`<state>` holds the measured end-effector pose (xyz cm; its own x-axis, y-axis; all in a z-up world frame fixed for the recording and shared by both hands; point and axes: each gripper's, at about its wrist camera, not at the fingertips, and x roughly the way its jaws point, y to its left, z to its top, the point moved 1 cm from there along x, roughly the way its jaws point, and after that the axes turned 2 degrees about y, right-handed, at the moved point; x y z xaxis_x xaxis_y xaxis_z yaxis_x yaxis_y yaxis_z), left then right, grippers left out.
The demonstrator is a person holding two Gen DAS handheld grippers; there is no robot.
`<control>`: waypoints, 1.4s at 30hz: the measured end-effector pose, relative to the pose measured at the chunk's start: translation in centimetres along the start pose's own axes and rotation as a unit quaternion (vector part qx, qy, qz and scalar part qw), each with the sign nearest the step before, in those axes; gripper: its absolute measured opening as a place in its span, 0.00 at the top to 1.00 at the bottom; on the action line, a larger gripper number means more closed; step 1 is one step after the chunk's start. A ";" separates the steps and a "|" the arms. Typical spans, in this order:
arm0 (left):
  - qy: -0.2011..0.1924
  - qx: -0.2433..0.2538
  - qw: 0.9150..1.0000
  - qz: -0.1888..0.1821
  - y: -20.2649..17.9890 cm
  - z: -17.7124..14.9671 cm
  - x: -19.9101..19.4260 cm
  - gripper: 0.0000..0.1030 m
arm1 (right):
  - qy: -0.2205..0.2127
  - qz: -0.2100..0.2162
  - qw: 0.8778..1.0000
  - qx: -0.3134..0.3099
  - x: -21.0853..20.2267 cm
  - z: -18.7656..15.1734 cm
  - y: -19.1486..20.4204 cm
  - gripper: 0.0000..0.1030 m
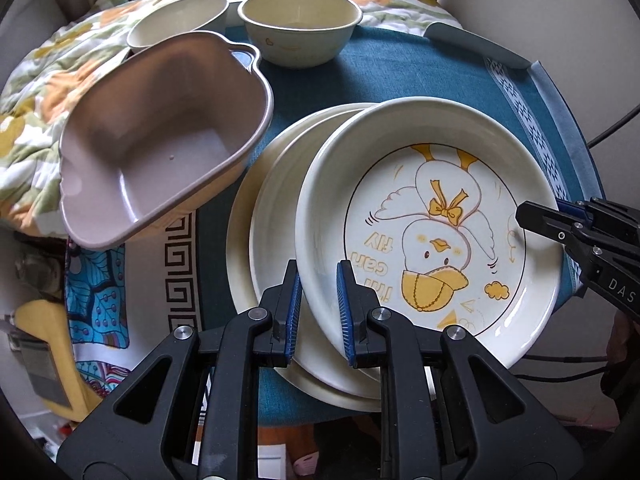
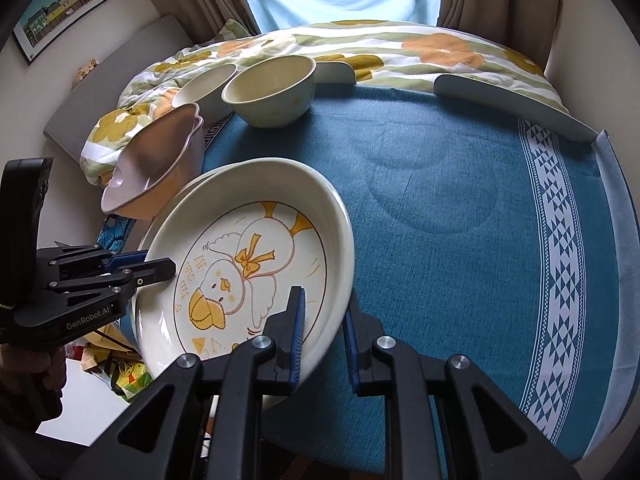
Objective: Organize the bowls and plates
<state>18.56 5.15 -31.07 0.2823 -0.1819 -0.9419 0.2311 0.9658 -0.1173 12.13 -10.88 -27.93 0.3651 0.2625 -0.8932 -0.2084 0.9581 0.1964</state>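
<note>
A cream plate with a yellow duck drawing (image 1: 432, 220) (image 2: 248, 256) is held by both grippers, tilted just above a stack of plain cream plates (image 1: 272, 208) (image 2: 196, 182). My left gripper (image 1: 319, 276) is shut on the plate's near rim. My right gripper (image 2: 325, 300) is shut on the opposite rim and shows in the left wrist view (image 1: 536, 216). The left gripper (image 2: 160, 266) appears at the plate's left edge in the right wrist view. A pink eared bowl (image 1: 160, 132) (image 2: 156, 168) leans beside the stack. Two cream bowls (image 1: 300, 28) (image 1: 176, 20) stand at the back.
A blue cloth (image 2: 460, 200) covers the round table, with open cloth to the right of the plates. A floral quilt (image 2: 400, 44) lies behind the table. White curved guards (image 2: 512, 100) edge the far side. Bags lie on the floor (image 2: 128, 376) at the left.
</note>
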 end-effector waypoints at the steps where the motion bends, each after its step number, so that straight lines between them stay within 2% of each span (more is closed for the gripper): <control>1: -0.001 0.003 1.000 0.006 -0.1 0.1 0.0 0.85 | 0.001 0.000 1.000 -0.003 0.1 0.0 0.0 0.84; 8: -0.005 0.029 0.998 0.053 -1.1 0.4 0.2 0.84 | 0.004 -0.008 1.000 -0.026 0.3 0.1 0.4 0.84; 16: -0.009 0.063 0.991 0.120 -2.1 0.5 0.1 0.83 | 0.009 -0.016 0.999 -0.046 0.7 0.4 0.9 0.84; 25: -0.006 0.064 0.990 0.127 -2.4 0.4 0.0 0.83 | 0.010 -0.028 0.998 -0.063 1.0 0.7 1.2 0.84; 30: -0.005 0.077 0.986 0.149 -3.0 0.3 0.0 0.83 | 0.012 -0.026 0.998 -0.061 1.1 0.8 1.1 0.84; 42: -0.005 0.082 0.981 0.173 -3.3 0.3 -0.3 0.83 | 0.025 -0.033 0.997 -0.068 1.8 0.9 1.4 0.84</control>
<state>18.00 2.00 -30.32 0.3791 0.1501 -0.9131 0.2669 0.9271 0.2632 13.33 -8.96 -28.90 0.3376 0.1898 -0.9220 -0.3071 0.9481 0.0827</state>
